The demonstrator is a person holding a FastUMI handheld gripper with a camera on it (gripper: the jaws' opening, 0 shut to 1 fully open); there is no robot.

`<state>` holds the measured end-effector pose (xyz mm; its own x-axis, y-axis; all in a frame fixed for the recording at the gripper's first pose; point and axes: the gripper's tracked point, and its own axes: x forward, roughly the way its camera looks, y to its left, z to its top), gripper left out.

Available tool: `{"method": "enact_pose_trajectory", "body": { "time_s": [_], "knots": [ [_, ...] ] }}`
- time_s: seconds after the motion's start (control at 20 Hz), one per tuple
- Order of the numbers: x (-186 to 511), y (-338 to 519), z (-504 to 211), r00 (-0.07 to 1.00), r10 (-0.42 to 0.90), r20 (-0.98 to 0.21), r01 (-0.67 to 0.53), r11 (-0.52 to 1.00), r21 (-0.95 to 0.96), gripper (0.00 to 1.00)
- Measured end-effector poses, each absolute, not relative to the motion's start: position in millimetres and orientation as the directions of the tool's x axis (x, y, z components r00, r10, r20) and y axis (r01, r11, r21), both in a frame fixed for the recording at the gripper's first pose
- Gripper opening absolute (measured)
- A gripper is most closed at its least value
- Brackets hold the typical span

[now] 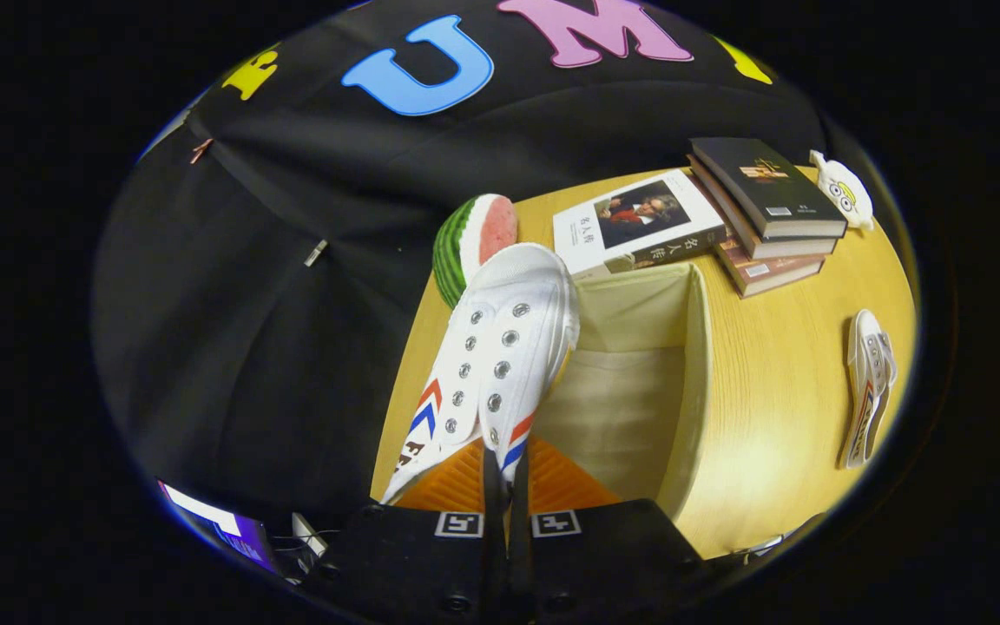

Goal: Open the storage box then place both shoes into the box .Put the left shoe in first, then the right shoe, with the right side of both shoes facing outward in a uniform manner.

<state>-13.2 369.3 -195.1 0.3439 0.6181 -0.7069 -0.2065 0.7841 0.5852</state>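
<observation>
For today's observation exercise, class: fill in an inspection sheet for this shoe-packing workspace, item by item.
Surface: light wooden table.
Job's things: white lace-up canvas shoe held over the open beige storage box; second white shoe lying on the table beyond the box.
Clutter: watermelon slice model, stacked books, white book, small white cartoon figure.
Tongs: shut on the held shoe.
Cables: some near a lit screen.
Surroundings: black cloth wall.
</observation>
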Motion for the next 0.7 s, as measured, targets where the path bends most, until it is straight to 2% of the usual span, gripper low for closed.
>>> {"method": "enact_pose_trajectory", "body": {
  "time_s": [0.05,0.2,0.45,0.7],
  "knots": [
    [-11,380,-193,0.345,0.649,-0.679,-0.198,0.757,0.623,0.18],
    [-1,363,-171,0.398,0.663,-0.634,-0.235,0.742,0.628,1.00],
    [12,266,-142,0.507,0.590,-0.628,-0.332,0.806,0.489,0.99],
    [33,109,-166,0.622,0.375,-0.688,-0.256,0.927,0.275,0.99]
  ]
}}
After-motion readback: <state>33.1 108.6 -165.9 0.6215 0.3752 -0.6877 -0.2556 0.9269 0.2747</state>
